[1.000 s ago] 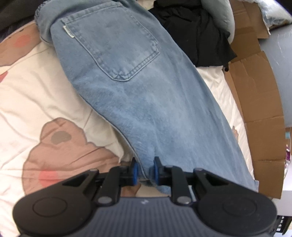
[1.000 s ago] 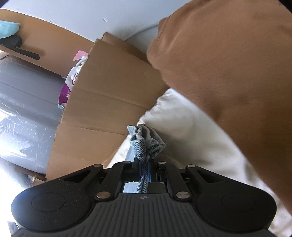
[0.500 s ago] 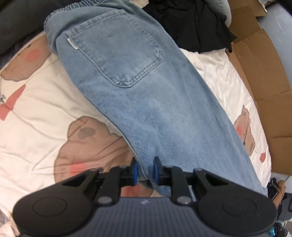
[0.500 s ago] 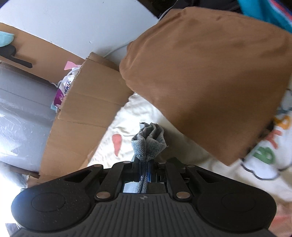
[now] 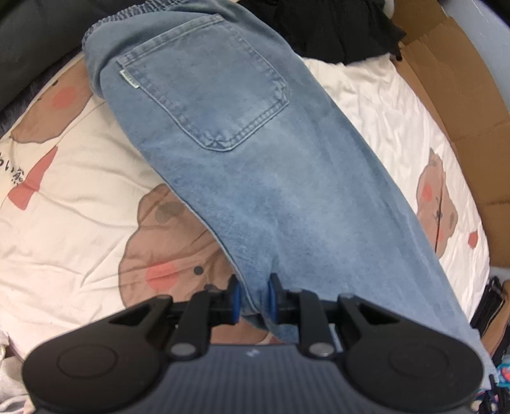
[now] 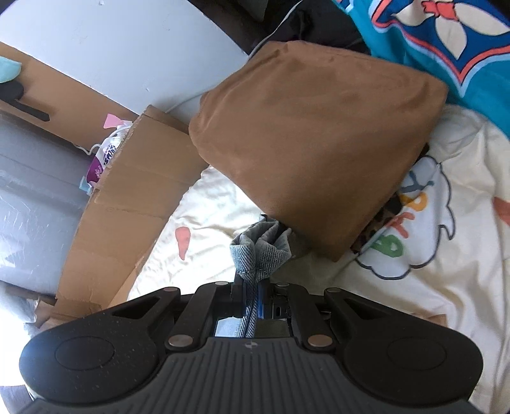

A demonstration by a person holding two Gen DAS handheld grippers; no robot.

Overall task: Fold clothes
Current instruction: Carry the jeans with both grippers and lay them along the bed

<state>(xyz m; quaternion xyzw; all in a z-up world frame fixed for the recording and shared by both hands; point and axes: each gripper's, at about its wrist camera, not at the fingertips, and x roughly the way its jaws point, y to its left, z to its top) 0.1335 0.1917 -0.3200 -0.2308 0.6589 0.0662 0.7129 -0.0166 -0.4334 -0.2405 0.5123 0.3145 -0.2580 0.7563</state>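
Light blue jeans (image 5: 261, 178) lie stretched over the cream bedsheet (image 5: 70, 203), back pocket facing up, waistband at the far end. My left gripper (image 5: 253, 297) is shut on a fold of the denim at the near edge, its blue pads pressing both sides. In the right wrist view my right gripper (image 6: 251, 296) is shut on a bunched end of the jeans (image 6: 261, 250), which sticks up past the fingertips above the sheet.
A brown folded garment (image 6: 318, 146) lies just beyond the right gripper, with a teal printed cloth (image 6: 446, 41) behind it. Flattened cardboard (image 6: 127, 203) lines the bed's edge. A black garment (image 5: 334, 28) sits past the jeans' waistband.
My right gripper has swung across and up with the denim end, bringing the brown garment and printed sheet into fuller view. The left gripper has rolled and keeps its grip.
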